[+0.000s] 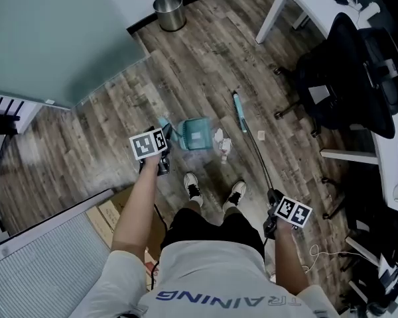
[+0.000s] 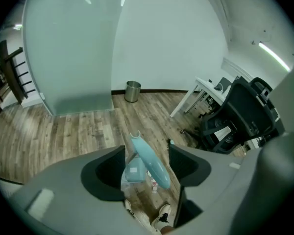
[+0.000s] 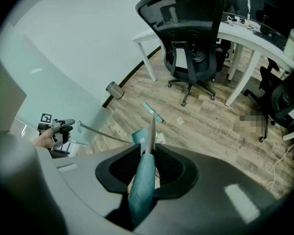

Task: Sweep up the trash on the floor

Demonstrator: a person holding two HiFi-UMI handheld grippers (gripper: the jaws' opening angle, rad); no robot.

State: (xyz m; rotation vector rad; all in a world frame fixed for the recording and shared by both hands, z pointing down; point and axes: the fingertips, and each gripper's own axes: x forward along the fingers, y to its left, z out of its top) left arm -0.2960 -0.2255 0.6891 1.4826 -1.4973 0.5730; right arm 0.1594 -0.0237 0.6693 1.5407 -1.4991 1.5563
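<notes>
Noted at left: left tongs (image 1: 164, 150) open, jaws apart around the teal dustpan handle (image 2: 151, 164) and not pressing it, with the dustpan (image 1: 198, 135) set on the wood floor (image 1: 205, 58) just ahead of two shoes (image 1: 194, 185). Recorded just right of the dustpan: trash (image 1: 223, 142), crumpled white paper on the floor, plus a small scrap (image 1: 261, 135) further right, near the broom head (image 1: 239, 111). Found at right: right tongs (image 1: 273, 197) clamped shut on the teal broom grip (image 3: 143, 185), shaft slanting down toward the broom head.
</notes>
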